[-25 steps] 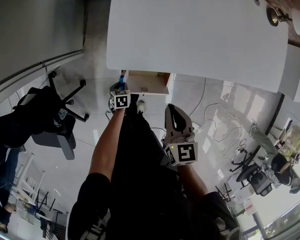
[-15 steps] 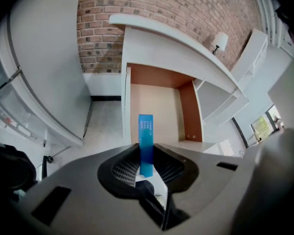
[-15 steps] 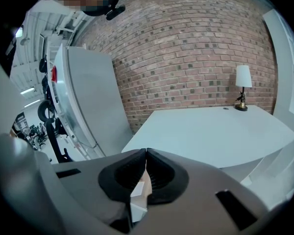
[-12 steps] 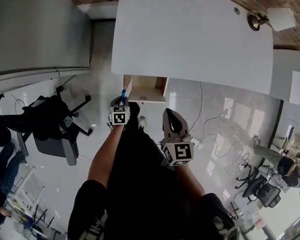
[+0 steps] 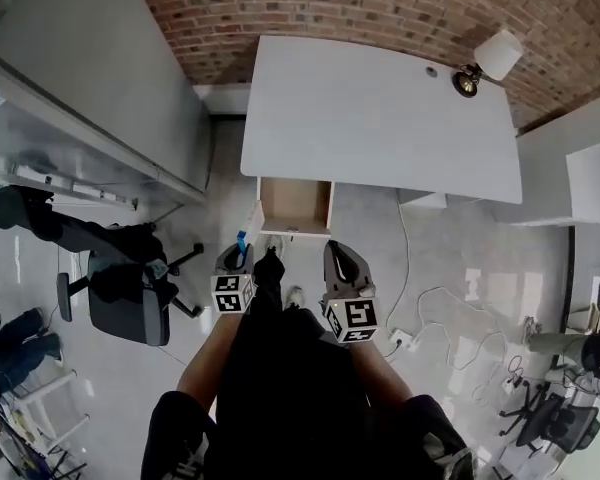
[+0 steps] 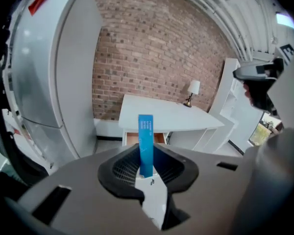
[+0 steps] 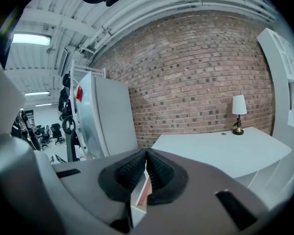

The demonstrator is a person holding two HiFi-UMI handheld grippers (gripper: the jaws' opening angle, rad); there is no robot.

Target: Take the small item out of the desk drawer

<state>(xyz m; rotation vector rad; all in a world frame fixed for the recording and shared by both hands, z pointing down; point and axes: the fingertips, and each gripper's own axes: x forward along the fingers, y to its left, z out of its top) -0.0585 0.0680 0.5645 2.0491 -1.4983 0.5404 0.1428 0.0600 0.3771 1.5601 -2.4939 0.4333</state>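
My left gripper (image 5: 242,252) is shut on a small flat blue item (image 5: 241,239), which stands upright between the pads (image 6: 121,168) in the left gripper view, the blue item (image 6: 146,144) rising above them. The left gripper is held well short of the open wooden drawer (image 5: 294,206) under the front of the white desk (image 5: 380,118). In the head view the drawer's inside looks bare. To the right, my right gripper (image 5: 336,250) is shut with nothing between its fingers, as the right gripper (image 7: 146,168) view also shows.
A table lamp (image 5: 485,63) stands at the desk's far right corner against the brick wall. A tall white cabinet (image 5: 100,88) stands to the left, with a black office chair (image 5: 120,283) on the floor in front of it. Cables (image 5: 420,313) trail over the floor to the right.
The desk and open drawer have drawn away, now seen whole from farther back. Both grippers sit lower and closer together. The blue item stays in the left gripper.
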